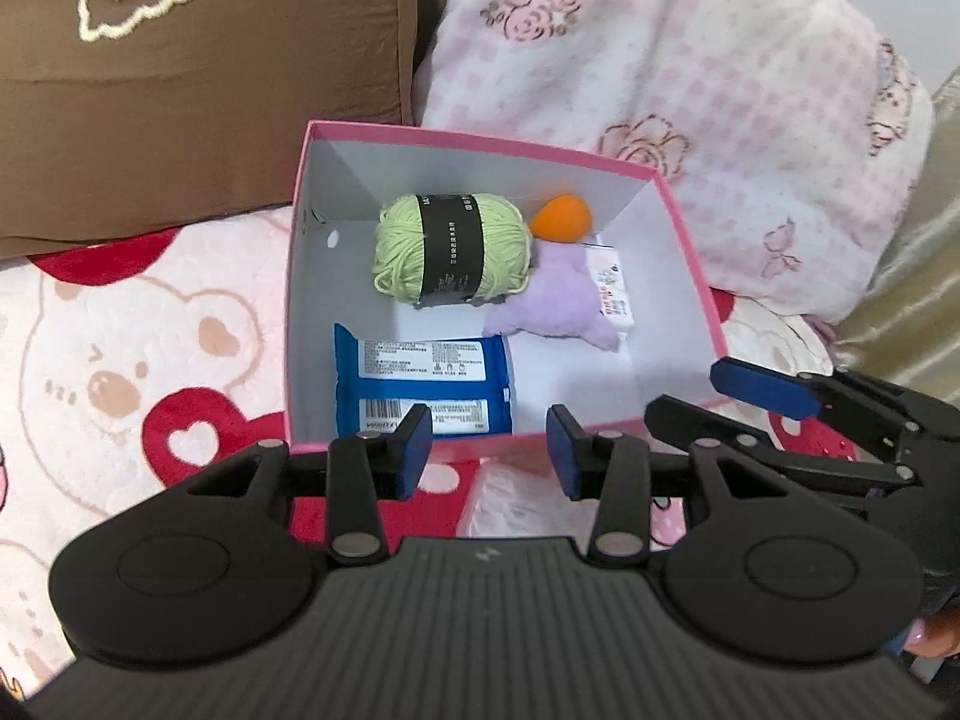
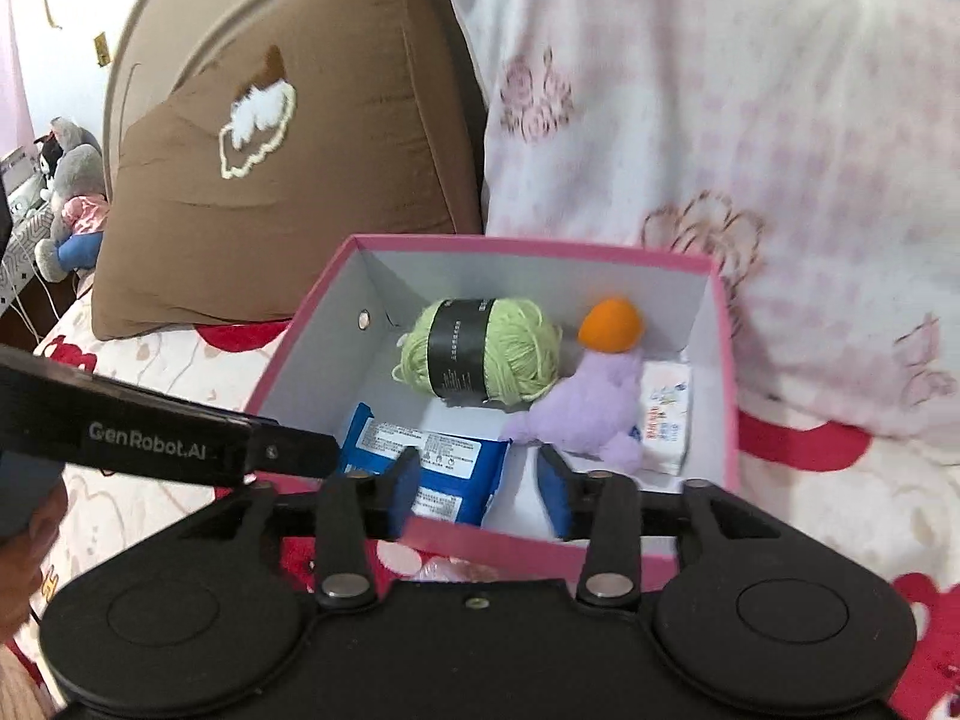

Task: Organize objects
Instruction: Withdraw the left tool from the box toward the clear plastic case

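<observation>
Pink cardboard box (image 1: 690, 252), rectangular, white and smooth inside, lid off, resting on a plush blanket (image 1: 150, 348) printed with bears and red hearts; brown cushion (image 1: 198, 90) with a raised white-and-cream embroidered patch at 11 o'clock of the box, fleecy pink-and-white rose-print bedding (image 1: 690, 78) at 1 o'clock.

Inside the box: pale green yarn ball (image 1: 450, 249), rounded, strands coiled, wrapped in a black paper band, near centre toward 12 o'clock; orange teardrop sponge (image 1: 561, 216), matte, at 1 o'clock against the far wall; lilac plush toy (image 1: 552, 300), fuzzy, touching the yarn at 3 o'clock of it; white printed tube (image 1: 612, 288), lying flat just beside the toy toward the right wall; blue glossy packet (image 1: 420, 384) with white labels and a barcode at 7 o'clock, flat on the floor.

Left gripper (image 1: 489, 450), black with blue pads, above the near rim at 6 o'clock; jaws apart, nothing between them.

Right gripper (image 2: 477, 489), same build, over the near rim; jaws parted, gripping nothing, with the blue packet and the box floor seen through the gap.
</observation>
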Motion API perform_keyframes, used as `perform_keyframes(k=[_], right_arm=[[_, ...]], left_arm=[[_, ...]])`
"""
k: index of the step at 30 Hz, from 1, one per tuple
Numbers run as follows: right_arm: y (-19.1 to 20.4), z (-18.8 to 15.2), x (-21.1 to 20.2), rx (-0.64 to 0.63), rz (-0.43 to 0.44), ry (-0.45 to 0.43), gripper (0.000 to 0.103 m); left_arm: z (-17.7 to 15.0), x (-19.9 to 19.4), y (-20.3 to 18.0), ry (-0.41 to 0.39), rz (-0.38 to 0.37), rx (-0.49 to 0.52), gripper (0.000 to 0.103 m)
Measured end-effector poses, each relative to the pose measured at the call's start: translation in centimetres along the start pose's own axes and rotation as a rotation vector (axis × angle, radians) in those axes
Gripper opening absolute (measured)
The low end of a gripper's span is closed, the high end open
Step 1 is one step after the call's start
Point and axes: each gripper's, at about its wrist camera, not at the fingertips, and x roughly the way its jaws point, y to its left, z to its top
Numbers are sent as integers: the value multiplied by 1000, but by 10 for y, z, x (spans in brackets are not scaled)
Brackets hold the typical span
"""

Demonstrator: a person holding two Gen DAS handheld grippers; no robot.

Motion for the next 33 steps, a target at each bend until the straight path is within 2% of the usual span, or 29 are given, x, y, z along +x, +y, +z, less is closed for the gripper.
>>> perform_keyframes(k=[3,8,15,22,25,27,28,33], right_arm=[[9,-4,-16,-29,-10,4,55],[20,-17,-47,-44,-5,-4,68],[31,-30,-84,-72,-6,-40,72],[37,-46,-108,-112,-8,-40,87],[40,-51,-115,-117,0,-33,91],[42,-55,-118,-118,5,-22,97],[43,-56,-118,-123,2,-12,102],[50,-69,-110,-155,-28,16,103]], left_arm=[[-8,-14,-2,-4,-7,-4,41],[-25,-35,-12,5,-32,25,43],[-46,-57,-16,9,-40,17,45],[-60,-80,-18,-5,-36,22,50],[-64,-86,-20,3,-44,39,55],[-67,-87,-22,8,-39,61,64],[-69,-87,-23,14,-29,70,65],[-79,-80,-20,40,-28,69,74]])
